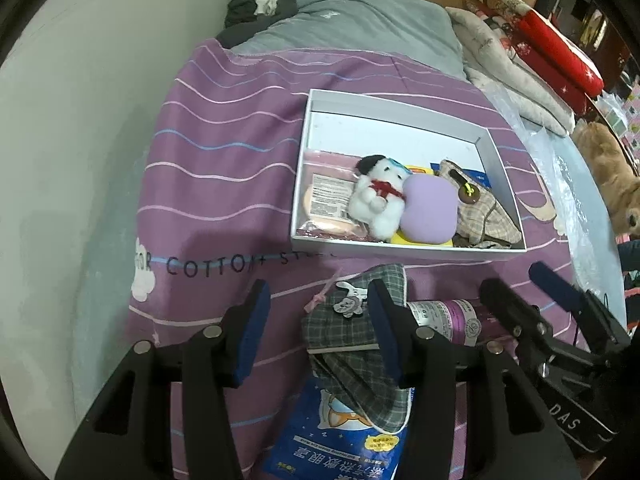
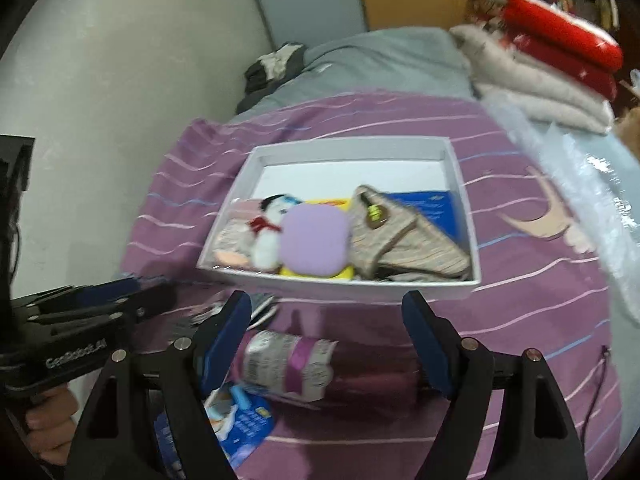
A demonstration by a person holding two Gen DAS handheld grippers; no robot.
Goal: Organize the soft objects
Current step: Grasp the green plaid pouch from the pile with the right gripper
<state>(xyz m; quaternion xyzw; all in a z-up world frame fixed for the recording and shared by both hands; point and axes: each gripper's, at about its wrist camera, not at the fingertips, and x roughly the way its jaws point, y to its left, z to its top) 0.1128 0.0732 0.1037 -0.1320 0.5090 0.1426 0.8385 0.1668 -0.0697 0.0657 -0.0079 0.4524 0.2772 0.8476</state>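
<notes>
On the purple striped bedspread [image 1: 208, 184], the left gripper [image 1: 316, 328] hovered with its jaws apart and empty, the grey plaid pouch [image 1: 352, 344] lying beneath its right finger. To its right, the right gripper [image 2: 328, 344] stood with jaws wide apart either side of a rolled purple packet [image 2: 292, 364], not pressing it. The step in hand seemed to be picking up the next loose item; next, the jaws would need to close on it and carry it forward. The white box [image 1: 316, 112] beyond held, left to right, a pink packet [image 1: 326, 196], a white plush dog [image 1: 378, 200], a lilac cushion [image 1: 430, 210] and a beige plaid pouch [image 1: 480, 208].
</notes>
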